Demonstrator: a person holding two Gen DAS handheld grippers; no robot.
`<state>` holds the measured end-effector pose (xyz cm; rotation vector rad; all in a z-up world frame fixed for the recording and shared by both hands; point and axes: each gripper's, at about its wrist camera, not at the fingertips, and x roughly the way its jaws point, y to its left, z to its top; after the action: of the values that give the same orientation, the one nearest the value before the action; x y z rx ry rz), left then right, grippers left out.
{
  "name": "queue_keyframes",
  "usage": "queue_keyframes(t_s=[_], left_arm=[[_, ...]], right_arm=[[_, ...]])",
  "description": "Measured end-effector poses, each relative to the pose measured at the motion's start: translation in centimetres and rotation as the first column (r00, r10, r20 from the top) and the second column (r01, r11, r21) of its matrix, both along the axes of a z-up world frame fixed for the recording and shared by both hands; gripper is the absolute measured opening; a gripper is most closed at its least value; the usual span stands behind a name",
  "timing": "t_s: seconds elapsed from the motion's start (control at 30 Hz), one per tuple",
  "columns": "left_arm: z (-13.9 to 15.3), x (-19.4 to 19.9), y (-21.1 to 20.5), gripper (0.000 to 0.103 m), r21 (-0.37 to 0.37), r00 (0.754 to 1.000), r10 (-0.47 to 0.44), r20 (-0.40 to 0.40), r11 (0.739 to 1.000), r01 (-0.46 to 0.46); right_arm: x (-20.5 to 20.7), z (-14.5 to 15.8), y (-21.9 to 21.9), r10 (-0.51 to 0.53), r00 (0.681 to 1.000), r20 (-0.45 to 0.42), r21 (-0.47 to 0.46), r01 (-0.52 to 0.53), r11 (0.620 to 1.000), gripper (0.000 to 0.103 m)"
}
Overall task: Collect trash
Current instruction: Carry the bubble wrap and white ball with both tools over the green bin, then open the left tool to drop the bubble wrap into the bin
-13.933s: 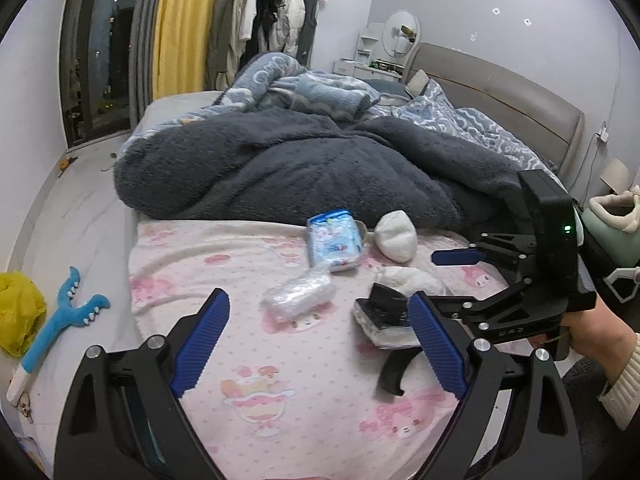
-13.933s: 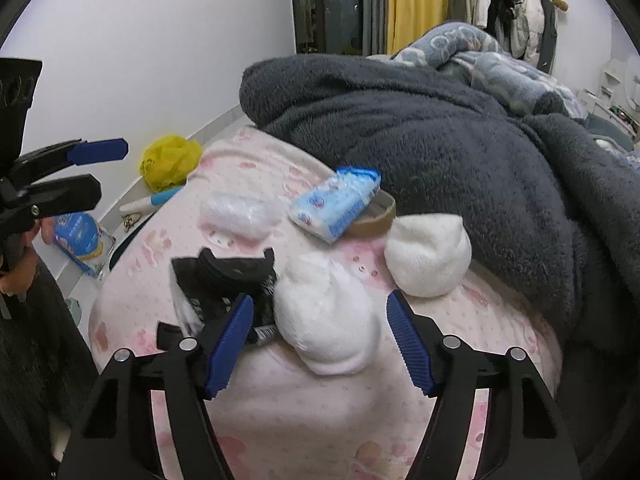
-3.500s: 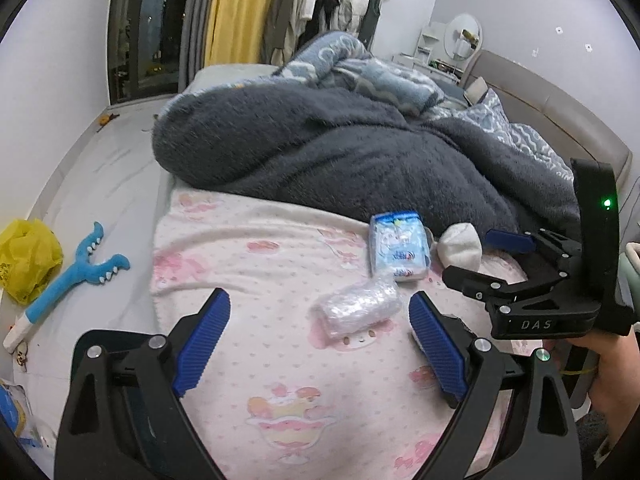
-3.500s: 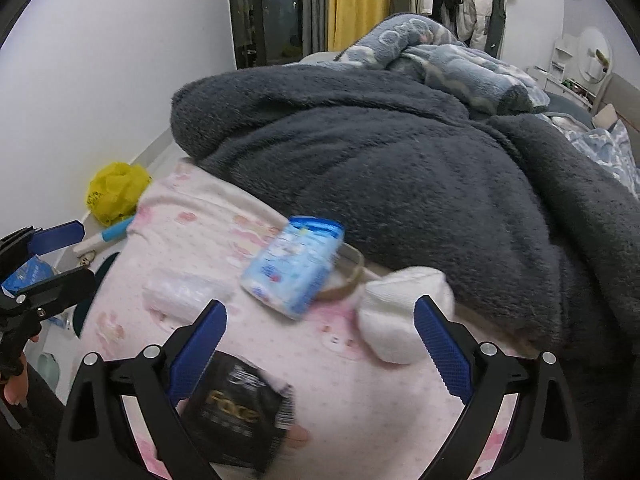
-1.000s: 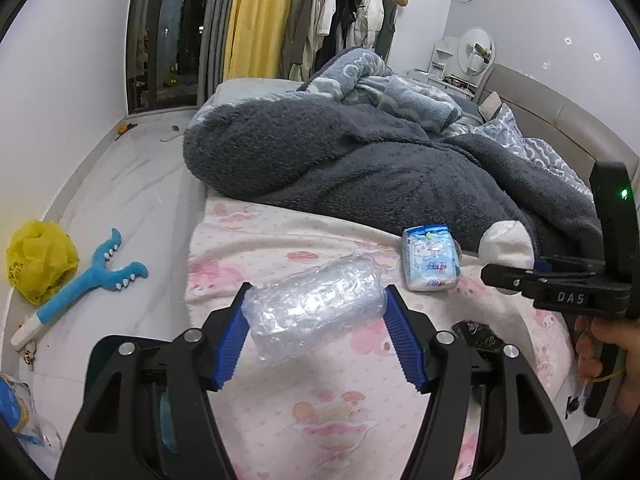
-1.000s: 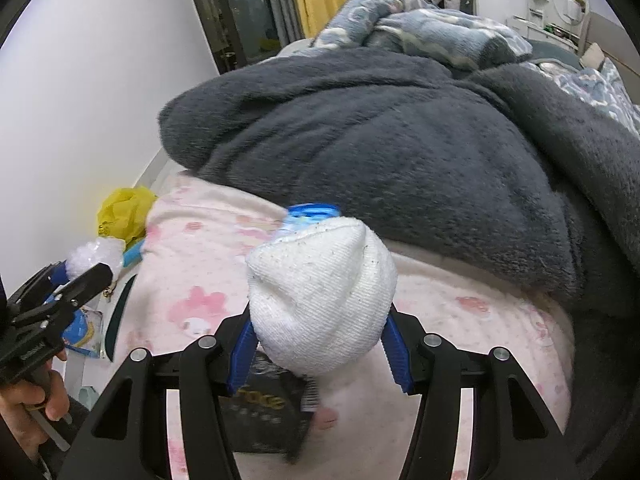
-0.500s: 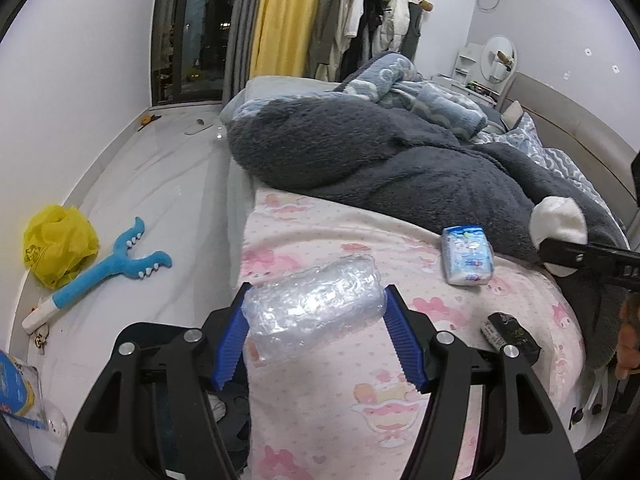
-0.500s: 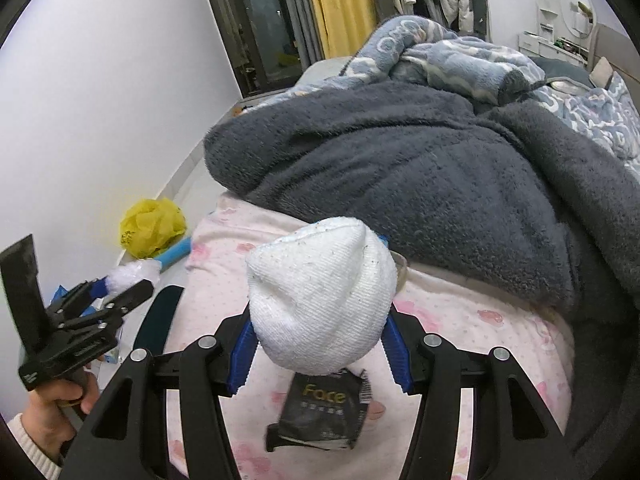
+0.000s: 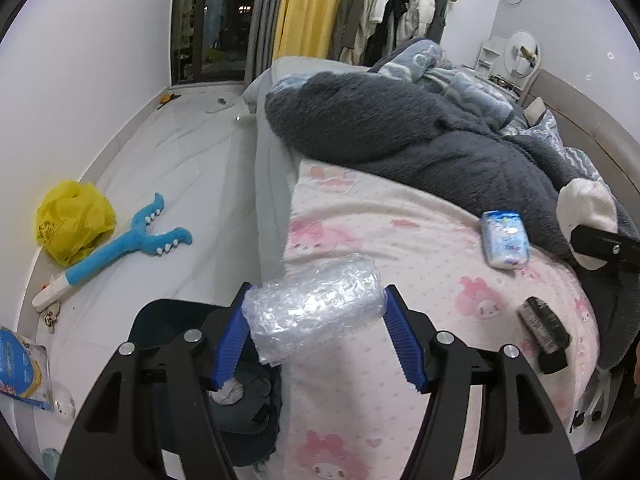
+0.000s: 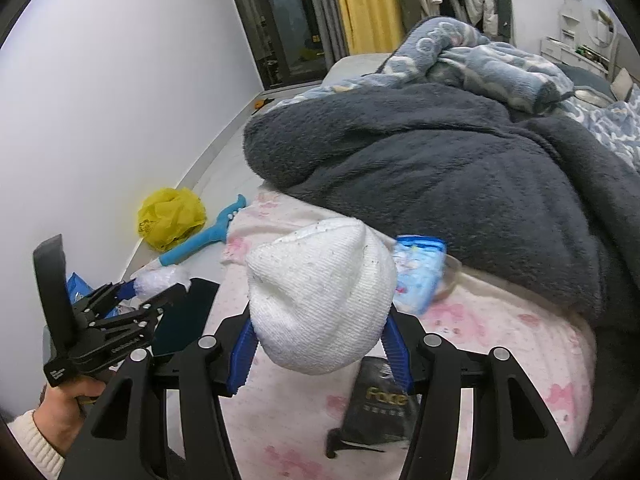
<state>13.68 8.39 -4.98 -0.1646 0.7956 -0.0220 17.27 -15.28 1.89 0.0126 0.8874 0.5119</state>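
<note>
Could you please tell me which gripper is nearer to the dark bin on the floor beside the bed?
Left. The left gripper, holding the plastic wad, hangs at the dark bin; the right gripper, holding the white cloth, is over the bed.
</note>
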Motion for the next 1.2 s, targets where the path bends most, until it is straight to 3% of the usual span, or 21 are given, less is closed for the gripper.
queue_keyframes(t_s=[0.43,0.8,1.2], left_arm=[[-1.6,-0.7,4.0,0.067,-0.008,0.998,0.05,-0.049,0.999,-0.051],[-4.1,-1.7,8.5,0.067,-0.01,0.986,0.094,-0.14,0.995,-0.096],[-9.0,-2.5,13.6,0.067,-0.046,0.941,0.139,-0.31,0.986,-0.161]], right_arm=[[0.4,0.2,4.3,0.065,0.998,0.007,0.029,-0.065,0.997,0.056],[0.4,-0.6,9.7,0.143,0.99,-0.001,0.035,-0.143,0.989,0.056],[0.3,-3.6,17.3,0.267,0.963,-0.034,-0.003,-0.267,0.964,0.056]])
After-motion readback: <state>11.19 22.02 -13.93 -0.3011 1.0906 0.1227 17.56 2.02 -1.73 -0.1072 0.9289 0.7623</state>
